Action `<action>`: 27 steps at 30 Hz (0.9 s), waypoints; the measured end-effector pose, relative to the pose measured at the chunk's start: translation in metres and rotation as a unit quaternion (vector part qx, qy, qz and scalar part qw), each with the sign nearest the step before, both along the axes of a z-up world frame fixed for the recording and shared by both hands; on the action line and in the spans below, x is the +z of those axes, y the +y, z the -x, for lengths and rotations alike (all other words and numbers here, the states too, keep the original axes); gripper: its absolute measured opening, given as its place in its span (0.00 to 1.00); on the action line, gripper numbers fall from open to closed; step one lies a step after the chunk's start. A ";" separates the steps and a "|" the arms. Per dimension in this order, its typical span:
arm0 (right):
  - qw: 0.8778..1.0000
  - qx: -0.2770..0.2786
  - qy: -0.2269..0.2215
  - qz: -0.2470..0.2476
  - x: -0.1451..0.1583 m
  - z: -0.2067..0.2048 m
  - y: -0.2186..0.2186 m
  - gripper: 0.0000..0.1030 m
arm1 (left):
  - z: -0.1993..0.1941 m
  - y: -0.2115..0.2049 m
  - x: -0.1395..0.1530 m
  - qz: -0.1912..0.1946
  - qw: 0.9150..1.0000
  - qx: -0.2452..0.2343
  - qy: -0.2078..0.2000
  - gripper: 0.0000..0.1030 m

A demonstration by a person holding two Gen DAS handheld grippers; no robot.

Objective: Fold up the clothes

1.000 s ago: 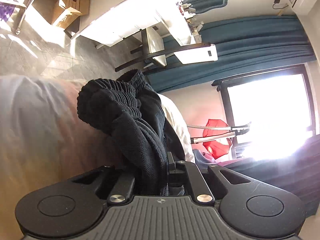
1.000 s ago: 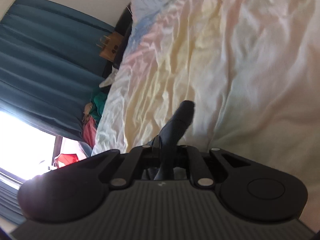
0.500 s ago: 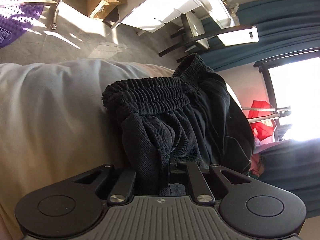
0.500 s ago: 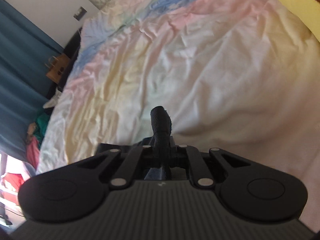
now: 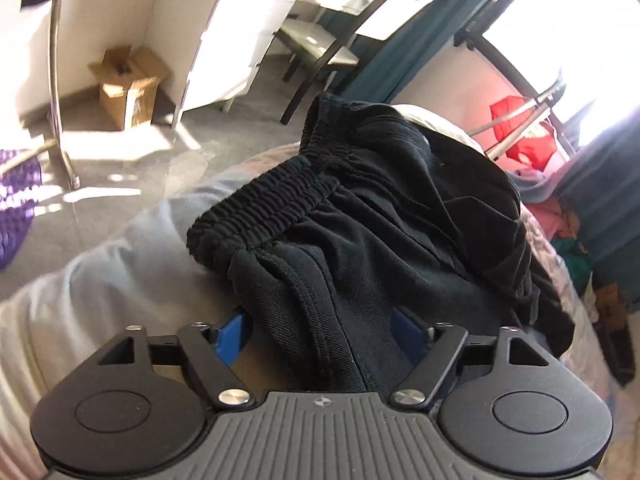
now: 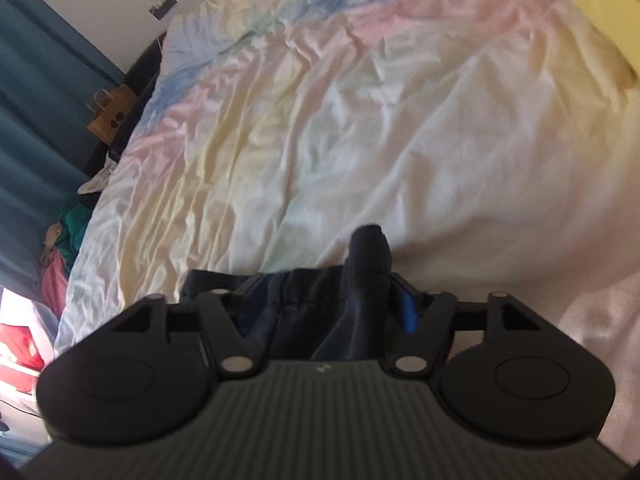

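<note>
Left wrist view: room first. Grey tiled floor (image 5: 132, 152), cardboard box (image 5: 128, 88) by a white cabinet, dark chair (image 5: 340, 48), teal curtains (image 5: 608, 208) beside a blown-out window. Right wrist view is mostly the bed (image 6: 400, 120): rumpled pastel sheet, soft and giving, not a firm folding surface, so I judge creases won't press flat easily.

On it, at the bed's edge nearest the floor, the black shorts (image 5: 400, 208), bunched, elastic waistband (image 5: 264, 208) on top. Soft knit-like cloth, light, limp, probably not slippery; it'll sag wherever unsupported. Best hold in my judgement: the gathered waistband or a hem corner, where the fabric is thick.

My left gripper (image 5: 320, 332) has its jaws spread, blue pads showing, cloth lying loose between them, not pinched. My right gripper (image 6: 328, 304) likewise stands released, a fold of the same dark fabric draped across the gap.
</note>
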State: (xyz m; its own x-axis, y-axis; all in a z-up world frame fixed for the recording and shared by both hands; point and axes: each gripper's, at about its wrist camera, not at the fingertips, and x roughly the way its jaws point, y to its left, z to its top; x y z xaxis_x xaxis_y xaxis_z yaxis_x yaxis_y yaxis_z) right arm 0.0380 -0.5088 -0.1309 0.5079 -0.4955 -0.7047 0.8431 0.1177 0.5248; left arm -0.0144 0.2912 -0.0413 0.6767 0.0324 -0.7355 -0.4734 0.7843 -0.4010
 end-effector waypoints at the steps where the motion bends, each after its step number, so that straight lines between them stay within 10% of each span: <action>1: 1.000 -0.001 0.002 0.021 0.008 -0.001 0.004 0.76 | 0.001 -0.007 0.007 -0.029 1.000 -0.010 -0.002 0.83; 9: 0.979 0.118 -0.036 0.162 0.072 -0.019 0.050 0.76 | -0.015 -0.083 0.046 -0.183 0.978 -0.064 -0.077 0.95; 27: 0.850 0.429 -0.105 0.288 0.117 -0.049 0.198 0.75 | -0.105 -0.283 0.032 -0.214 0.931 -0.247 -0.165 0.96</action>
State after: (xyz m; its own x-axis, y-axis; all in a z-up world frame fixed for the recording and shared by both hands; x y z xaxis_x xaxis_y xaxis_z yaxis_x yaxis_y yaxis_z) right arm 0.0869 -0.3106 -0.0142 0.9410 -0.1116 -0.3196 0.2122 0.9300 0.3001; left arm 0.0905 0.0078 -0.0090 0.8736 -0.1001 -0.4762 0.0800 0.9948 -0.0623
